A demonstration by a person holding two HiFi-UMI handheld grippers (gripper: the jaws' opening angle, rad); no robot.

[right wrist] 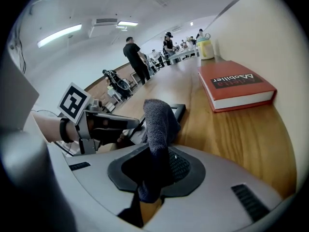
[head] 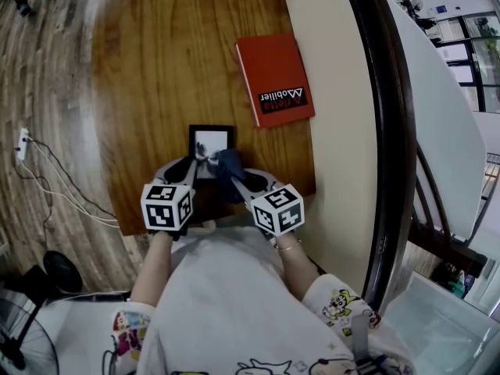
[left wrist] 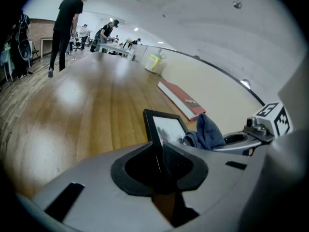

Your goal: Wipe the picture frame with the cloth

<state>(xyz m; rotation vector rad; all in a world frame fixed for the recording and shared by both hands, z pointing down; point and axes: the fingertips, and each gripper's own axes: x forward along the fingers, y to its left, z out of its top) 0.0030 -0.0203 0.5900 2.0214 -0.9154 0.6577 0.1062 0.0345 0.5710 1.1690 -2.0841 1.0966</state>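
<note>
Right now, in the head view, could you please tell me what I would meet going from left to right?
Power strip on the floor → picture frame → red book → dark curved rail. The cloth overlaps the picture frame, so it is left out.

A picture frame is sitting close to the near edge of a table. The left gripper is clamping the frame's near left edge. The cloth, pinched in the right gripper, is lying against the frame's near right corner. A book is lying beyond the frame, to its right, well apart from it.
</note>
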